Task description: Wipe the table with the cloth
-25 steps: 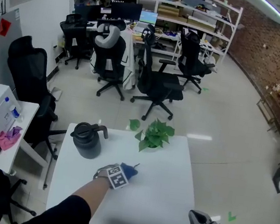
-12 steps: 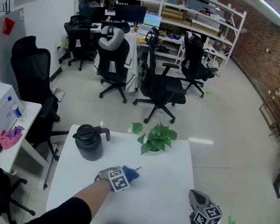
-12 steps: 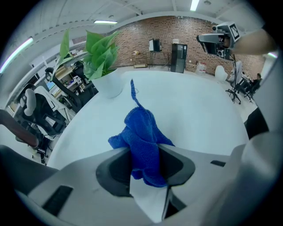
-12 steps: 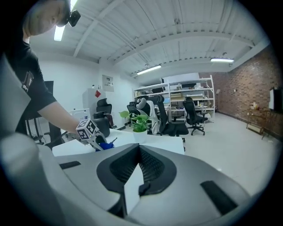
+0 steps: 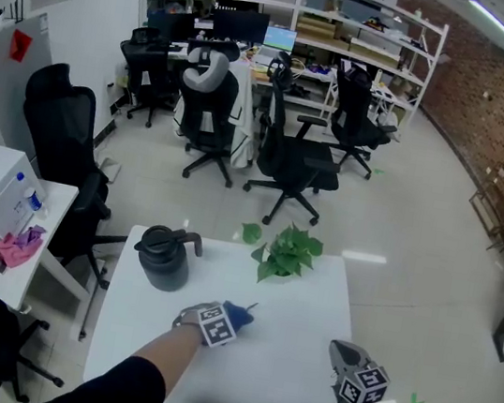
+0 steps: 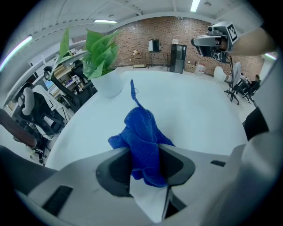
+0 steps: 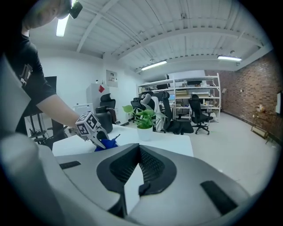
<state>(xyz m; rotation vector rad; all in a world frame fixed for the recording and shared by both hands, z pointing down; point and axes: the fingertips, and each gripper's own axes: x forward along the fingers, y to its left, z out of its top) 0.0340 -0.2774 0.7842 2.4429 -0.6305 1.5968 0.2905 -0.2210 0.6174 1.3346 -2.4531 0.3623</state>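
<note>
Fingers of my left gripper clamp the crumpled blue terry cloth, down near the middle of the white square table. I judge most wiping remains. At the cloth's four o'clock, my right gripper is closed and empty.

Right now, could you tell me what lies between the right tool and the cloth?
Nothing: only bare white table separates the right tool from the blue cloth, as the head view shows.
</note>
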